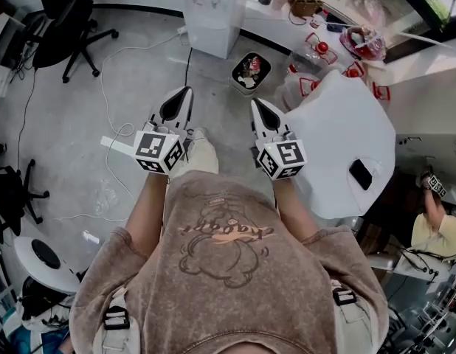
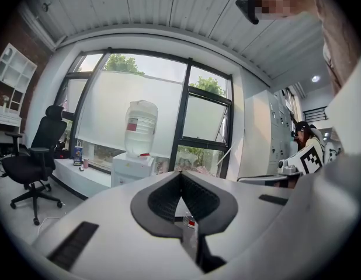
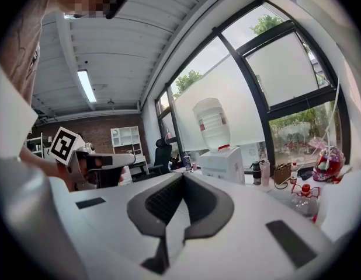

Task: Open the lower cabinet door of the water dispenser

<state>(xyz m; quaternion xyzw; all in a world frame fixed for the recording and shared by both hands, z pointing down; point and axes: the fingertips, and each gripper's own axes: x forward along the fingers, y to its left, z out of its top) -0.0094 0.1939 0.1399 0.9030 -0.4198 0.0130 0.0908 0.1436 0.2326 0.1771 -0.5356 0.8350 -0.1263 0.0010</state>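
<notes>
The white water dispenser (image 1: 212, 13) stands against the far counter, a clear bottle (image 2: 140, 127) upside down on top of it. It also shows in the left gripper view (image 2: 132, 169) and the right gripper view (image 3: 224, 163); the gripper bodies hide its lower cabinet door in both. Both grippers are held side by side in front of the person, well short of the dispenser and pointing toward it. My left gripper (image 1: 185, 92) (image 2: 180, 174) is shut with nothing in it. So is my right gripper (image 1: 256, 104) (image 3: 181, 175), its tips meeting on nothing.
A black bin (image 1: 250, 72) sits on the floor right of the dispenser. A white table (image 1: 346, 139) with a phone (image 1: 360, 174) is at the right, with red-capped bottles (image 1: 320, 49) beyond it. An office chair (image 1: 73, 21) stands at far left, and cables (image 1: 110, 102) trail over the floor.
</notes>
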